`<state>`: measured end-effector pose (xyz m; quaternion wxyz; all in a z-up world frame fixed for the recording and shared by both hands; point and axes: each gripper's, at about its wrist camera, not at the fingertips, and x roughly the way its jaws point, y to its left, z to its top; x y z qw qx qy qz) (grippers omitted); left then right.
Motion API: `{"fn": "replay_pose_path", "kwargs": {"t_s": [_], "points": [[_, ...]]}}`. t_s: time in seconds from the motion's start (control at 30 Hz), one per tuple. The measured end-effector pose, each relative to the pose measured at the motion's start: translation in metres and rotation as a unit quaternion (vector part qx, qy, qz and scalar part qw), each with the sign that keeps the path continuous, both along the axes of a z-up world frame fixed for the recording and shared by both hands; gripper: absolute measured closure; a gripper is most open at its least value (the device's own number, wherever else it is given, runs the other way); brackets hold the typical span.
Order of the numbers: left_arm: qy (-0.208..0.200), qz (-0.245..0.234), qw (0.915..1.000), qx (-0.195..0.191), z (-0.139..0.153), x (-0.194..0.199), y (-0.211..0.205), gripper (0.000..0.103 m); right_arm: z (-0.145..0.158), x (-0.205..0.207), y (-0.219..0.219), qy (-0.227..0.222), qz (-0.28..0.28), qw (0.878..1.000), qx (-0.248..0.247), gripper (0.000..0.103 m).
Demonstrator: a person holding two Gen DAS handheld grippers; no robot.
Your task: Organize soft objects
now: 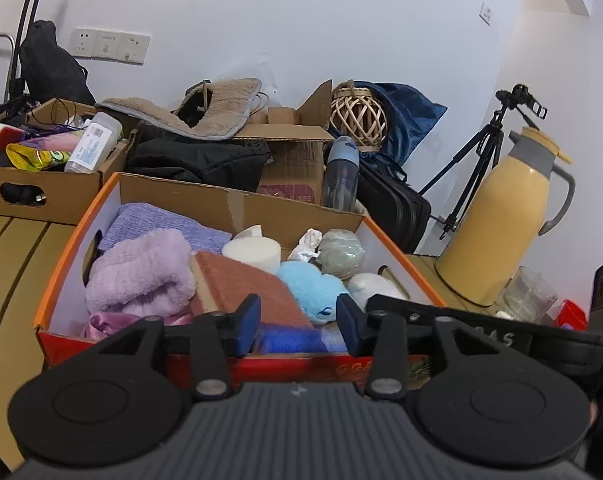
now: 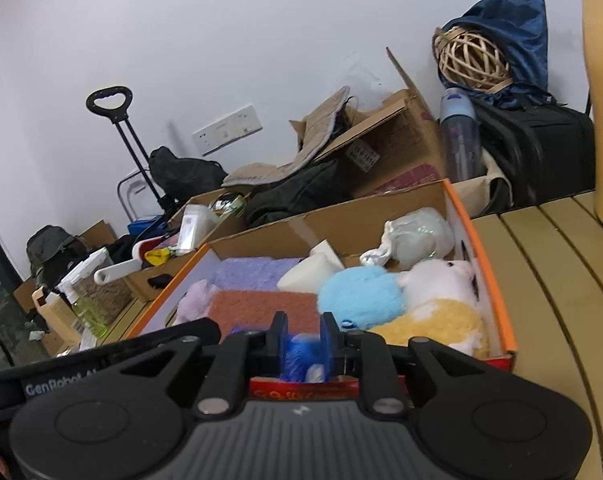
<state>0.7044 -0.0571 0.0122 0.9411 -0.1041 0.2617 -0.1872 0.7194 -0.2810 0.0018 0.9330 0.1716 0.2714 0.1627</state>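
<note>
An orange-rimmed cardboard box [image 1: 73,240] [image 2: 489,264] holds soft items: a lilac fluffy towel [image 1: 137,272], a purple cloth [image 1: 153,220], a rust-red sponge pad [image 1: 241,284] [image 2: 261,304], a white foam block [image 1: 253,252], a light blue plush [image 1: 313,284] [image 2: 361,296], a white and yellow plush [image 2: 437,304] and a grey-green pouch [image 1: 341,252]. My left gripper [image 1: 297,320] is open and empty over the box's near edge. My right gripper [image 2: 303,336] is shut on a blue fuzzy cloth [image 2: 299,356] at the box's near edge; that cloth also shows in the left wrist view [image 1: 293,340].
A second cardboard box [image 1: 41,176] with bottles and packets stands to the left. Behind are another carton [image 1: 293,148], black bags, a blue water bottle [image 1: 341,172] and a wicker ball [image 1: 357,116]. A yellow thermos [image 1: 505,216] and a glass cup [image 1: 529,296] stand on the slatted table at right.
</note>
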Motion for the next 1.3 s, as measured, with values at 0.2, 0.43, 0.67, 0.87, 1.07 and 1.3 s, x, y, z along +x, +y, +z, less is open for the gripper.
{"fn": "replay_pose_path", "kwargs": {"t_s": [0.2,0.43,0.67,0.87,1.07,1.3], "points": [[-0.011,0.017,0.9994,0.027,0.007,-0.007,-0.002,0.056,0.008,-0.01,0.003,-0.015,-0.007,0.999,-0.029,0.085],[-0.094,0.083,0.9867,0.103,0.015,-0.048,0.003,0.002,0.028,-0.036,0.006,-0.054,-0.041,0.989,-0.131,0.026],[-0.154,0.129,0.9685,0.148,0.022,-0.087,0.01,0.0,0.032,-0.08,-0.006,-0.125,-0.099,0.974,-0.164,0.001],[-0.164,0.137,0.9671,0.139,0.031,-0.116,0.017,0.0,0.042,-0.11,-0.011,-0.14,-0.111,0.969,-0.169,0.001],[-0.172,0.139,0.9669,0.127,0.041,-0.153,0.021,0.0,0.053,-0.142,-0.006,-0.146,-0.11,0.966,-0.182,0.001],[-0.165,0.131,0.9683,0.133,0.042,-0.202,0.021,0.0,0.055,-0.188,0.0,-0.14,-0.1,0.966,-0.192,0.0]]}}
